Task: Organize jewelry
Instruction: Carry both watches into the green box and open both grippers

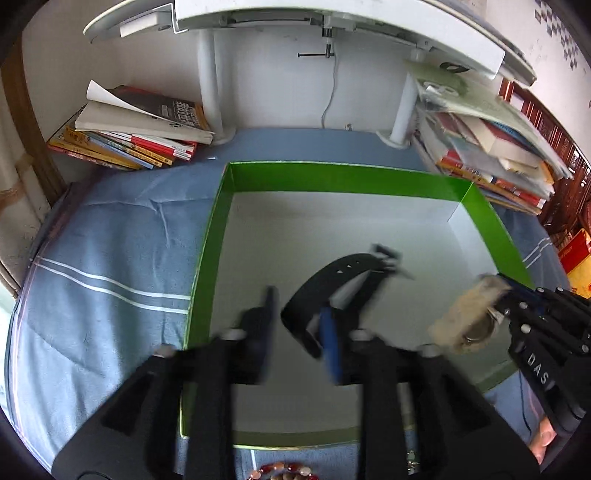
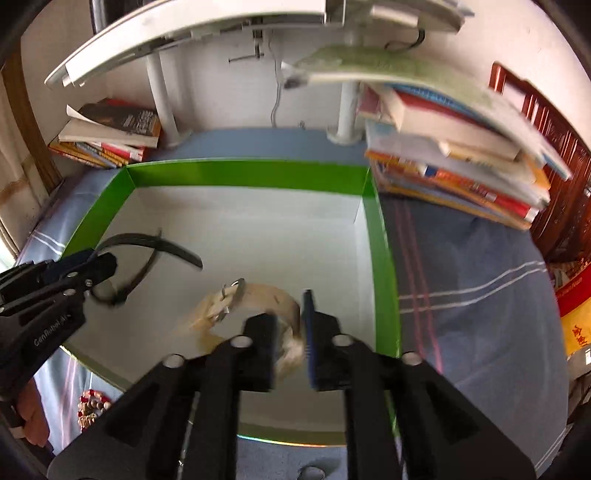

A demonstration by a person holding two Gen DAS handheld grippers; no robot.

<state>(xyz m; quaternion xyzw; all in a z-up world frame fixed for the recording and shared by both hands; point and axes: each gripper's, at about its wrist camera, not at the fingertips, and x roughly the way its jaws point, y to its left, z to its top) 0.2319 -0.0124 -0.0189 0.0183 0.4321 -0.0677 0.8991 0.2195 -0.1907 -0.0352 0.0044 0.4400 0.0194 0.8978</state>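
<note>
Black watch (image 1: 332,291) between parted left tool (image 1: 299,332) fingers

white wall (image 1: 280,92), blue bedspread (image 1: 110,236), book stacks (image 1: 136,136)

Left gripper (image 1: 301,325) at lower centre of its view, jaws parted, angled downward. Right gripper (image 2: 291,332) at lower centre of its own view, jaws narrowly apart, likewise tilted down.

Home study: book stacks (image 1: 133,136), desk (image 1: 295,22)
</note>
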